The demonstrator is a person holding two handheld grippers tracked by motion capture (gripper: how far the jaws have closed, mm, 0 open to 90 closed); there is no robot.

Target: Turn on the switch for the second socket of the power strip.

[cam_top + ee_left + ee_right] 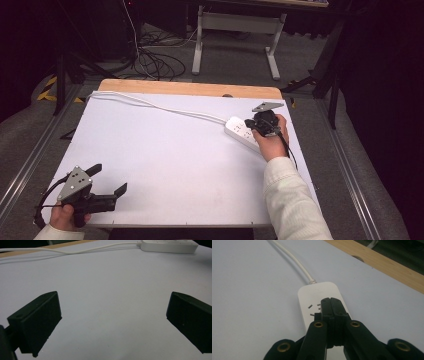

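Note:
A white power strip [239, 131] lies at the far right of the white table [175, 160], and its white cable [150, 103] runs off to the far left corner. My right gripper [253, 129] is over the strip, held by a hand in a white sleeve. In the right gripper view its jaws are shut tight together, tips [330, 300] just above the socket slots of the strip [319, 293]; I see nothing clearly held between them. My left gripper [108, 179] rests open at the near left corner, with only bare table between its jaws [112, 295]. The strip [167, 246] lies far ahead of it.
A wooden band [190, 89] edges the far side of the table and has a small hole [358, 257] in it. Beyond stand the white legs of another table [197, 50] and loose cables [155, 62] on the floor. A metal rail [350, 175] runs along the right.

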